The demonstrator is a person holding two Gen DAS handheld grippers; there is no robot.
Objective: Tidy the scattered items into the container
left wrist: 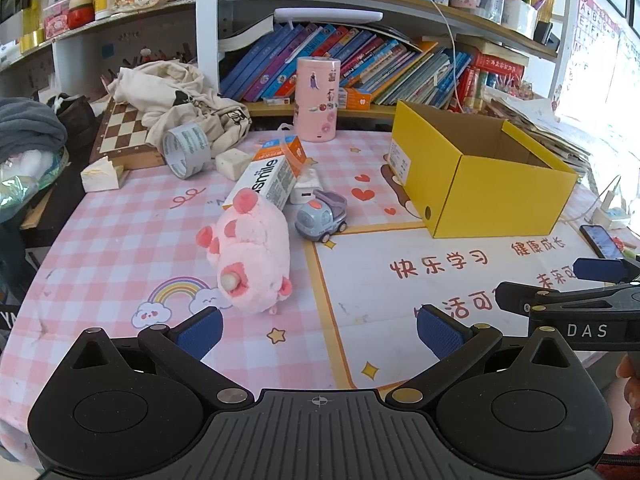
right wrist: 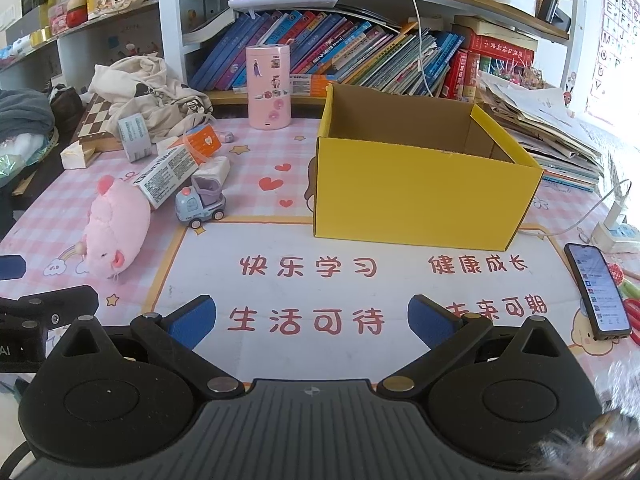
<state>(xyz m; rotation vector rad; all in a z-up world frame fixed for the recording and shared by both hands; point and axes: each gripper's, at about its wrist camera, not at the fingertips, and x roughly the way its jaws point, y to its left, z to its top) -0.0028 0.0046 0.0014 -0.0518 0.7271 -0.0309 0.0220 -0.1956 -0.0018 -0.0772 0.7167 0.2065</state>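
Nothing of the tidying shows as done. Yellow box (right wrist: 420, 192) stands open-topped on the bench (right wrist: 340, 360), right of centre and towards the far side, and the part of its inside that the right wrist view shows is bare brown cardboard; the near part of its floor is hidden behind the front wall, so I cannot say for certain that it is empty.

Every loose item lies outside it, in a cluster to its left. Nearest is the pink plush pig (left wrist: 252, 256), on its side. Just beyond it lies the toothpaste carton (left wrist: 266, 180), which touches the pig's far end, and beside that the small grey toy truck (left wrist: 322, 216) stands on its wheels, apart from the box. A white pack (right wrist: 218, 170) lies behind the truck. Farther off, a roll of tape (left wrist: 186, 148) leans near the chessboard (left wrist: 124, 132), with pale blocks (left wrist: 233, 162) close by. Whether the tall pink tin (left wrist: 316, 98) belongs to the job I cannot tell.

Left gripper (left wrist: 319, 330) hovers near the pig, its jaws wide with nothing between them. Right gripper (right wrist: 312, 320) sits over the printed mat in front of the box, its jaws equally wide and empty.

My reading: the work is at its very start, with the pig the likeliest first pick for the left side, and all items remain to be carried over.
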